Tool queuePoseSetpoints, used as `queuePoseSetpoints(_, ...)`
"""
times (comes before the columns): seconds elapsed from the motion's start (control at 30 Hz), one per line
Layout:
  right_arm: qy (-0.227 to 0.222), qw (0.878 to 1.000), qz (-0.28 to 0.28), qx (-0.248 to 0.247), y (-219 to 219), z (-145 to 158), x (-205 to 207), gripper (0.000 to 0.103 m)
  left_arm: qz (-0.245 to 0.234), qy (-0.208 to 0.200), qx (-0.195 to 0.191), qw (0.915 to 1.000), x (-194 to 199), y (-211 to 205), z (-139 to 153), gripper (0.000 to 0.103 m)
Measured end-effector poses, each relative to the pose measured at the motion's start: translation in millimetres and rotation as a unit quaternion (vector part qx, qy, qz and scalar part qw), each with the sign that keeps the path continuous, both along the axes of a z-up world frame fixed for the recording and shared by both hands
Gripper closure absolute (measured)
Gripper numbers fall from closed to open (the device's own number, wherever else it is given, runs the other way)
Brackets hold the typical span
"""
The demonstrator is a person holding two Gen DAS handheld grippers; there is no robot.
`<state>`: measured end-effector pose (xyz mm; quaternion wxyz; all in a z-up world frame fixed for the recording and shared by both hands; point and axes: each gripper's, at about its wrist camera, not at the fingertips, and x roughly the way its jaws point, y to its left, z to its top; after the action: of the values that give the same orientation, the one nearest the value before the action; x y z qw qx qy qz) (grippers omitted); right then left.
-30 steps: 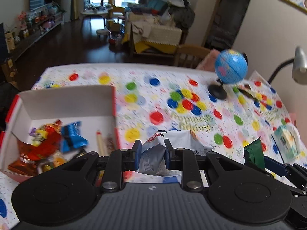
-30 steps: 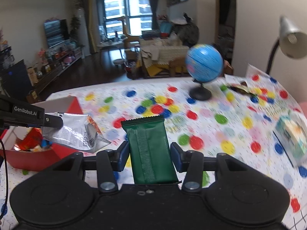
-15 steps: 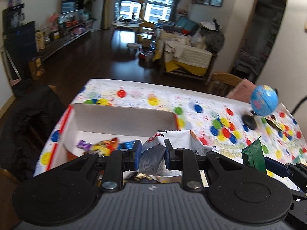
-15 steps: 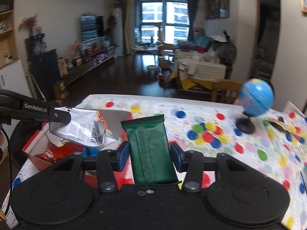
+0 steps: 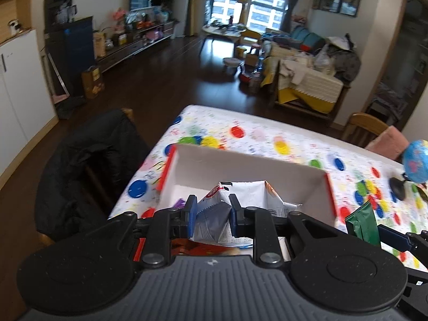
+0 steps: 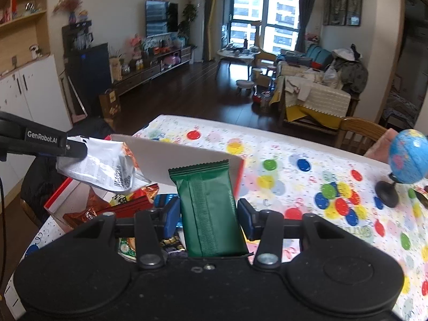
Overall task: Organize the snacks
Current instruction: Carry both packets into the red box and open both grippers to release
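My left gripper [image 5: 212, 214] is shut on a silver-white snack bag [image 5: 227, 214] and holds it above the open red-and-white box [image 5: 240, 163]. The bag also shows in the right wrist view [image 6: 101, 163], hanging over the box [image 6: 182, 157]. My right gripper [image 6: 207, 214] is shut on a dark green snack pack [image 6: 208, 208], held upright beside the box's right wall. The green pack shows at the right of the left wrist view [image 5: 362, 224]. Several snack packs [image 6: 107, 208] lie in the box.
The table has a dotted cloth [image 6: 294, 182]. A blue globe [image 6: 408, 160] stands at the far right. A chair with a black jacket [image 5: 88, 165] stands at the table's left end. A wooden chair [image 6: 358, 133] is behind the table.
Both grippers have moved left with their snacks. The left one went from beside the box to above it. The globe has slid to the right edge of both views.
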<state>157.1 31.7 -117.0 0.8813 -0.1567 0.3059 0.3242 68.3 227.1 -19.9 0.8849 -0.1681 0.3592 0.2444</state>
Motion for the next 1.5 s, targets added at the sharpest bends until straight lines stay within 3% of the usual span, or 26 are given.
queuePoseSetpoints(0.4, 0.032, 0.998, 0.027, -0.050, 47.9, -46.3, 15.8, 0.058, 0.021, 0.041, -0.009, 0.9989, -1.9, 28.3, -39.8, 0.080)
queuePoseSetpoints(0.6, 0.051, 0.996, 0.043, -0.065, 56.7, -64.7, 12.1, 0.059, 0.001, 0.058, 0.002, 0.9983, -2.4, 18.9, -53.7, 0.080)
queuePoseSetpoints(0.83, 0.057, 0.995, 0.045, -0.074, 59.2, -73.9, 10.8, 0.060, -0.012, 0.092, -0.010, 0.9956, -0.5, 7.7, -74.5, 0.080)
queuePoseSetpoints(0.97, 0.058, 0.995, 0.045, -0.074, 57.7, -75.0, 7.2, 0.057, -0.020, 0.099, -0.007, 0.9948, -0.5, 1.4, -78.2, 0.080)
queuePoseSetpoints(1.17, 0.060, 0.995, 0.040, -0.070, 51.7, -71.7, 1.7, 0.044, -0.027, 0.107, -0.007, 0.9939, -3.1, -4.9, -80.7, 0.080)
queuePoseSetpoints(1.2, 0.059, 0.995, 0.039, -0.068, 50.1, -70.9, 0.8, 0.039, -0.029, 0.106, -0.010, 0.9939, -3.5, -5.6, -80.0, 0.079)
queuePoseSetpoints(1.5, 0.050, 0.998, 0.028, -0.036, 31.1, -52.3, -11.8, 0.028, -0.038, 0.088, -0.005, 0.9953, -14.0, -14.2, -66.7, 0.069)
